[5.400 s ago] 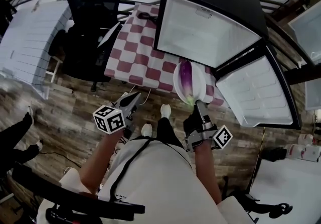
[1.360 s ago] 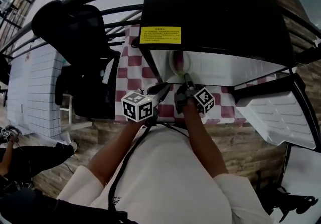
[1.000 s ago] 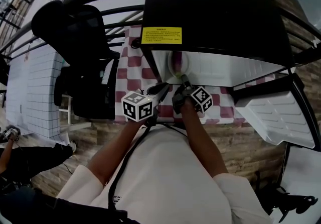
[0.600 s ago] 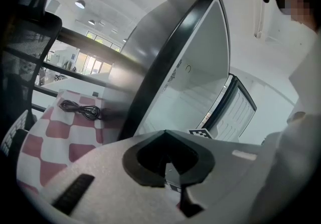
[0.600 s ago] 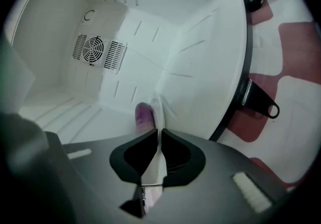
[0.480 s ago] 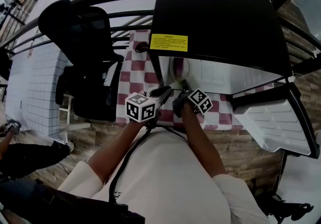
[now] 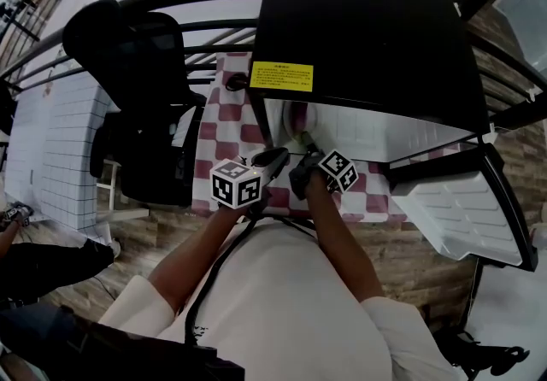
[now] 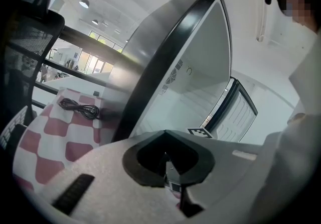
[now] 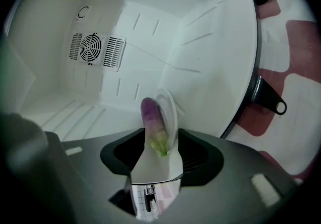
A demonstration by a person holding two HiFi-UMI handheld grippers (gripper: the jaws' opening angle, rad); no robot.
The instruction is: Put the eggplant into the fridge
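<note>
The purple eggplant (image 9: 152, 117) lies on a white plate (image 9: 169, 110) that rests inside the open fridge (image 9: 125, 32). My right gripper (image 9: 155, 162) is at the plate's near edge. Its jaws are opening, and a gap shows on each side of the plate between them. From the head view, the eggplant (image 7: 298, 117) and plate (image 7: 289, 127) sit just inside the fridge (image 7: 367, 20) mouth, with the right gripper (image 7: 306, 151) right before them. The left gripper (image 7: 275, 155) hovers beside it on the left, shut and holding nothing, in front of the fridge's side wall (image 8: 165, 67).
The fridge stands on a red-and-white checked cloth (image 7: 224, 127). Its door (image 7: 453, 208) hangs open to the right. A coiled black cable (image 8: 77, 108) lies on the cloth left of the fridge. A black office chair (image 7: 137, 63) stands further left.
The plate with the eggplant, earlier held in front of the fridge, now sits inside it. Over the last second both hands have barely shifted.
</note>
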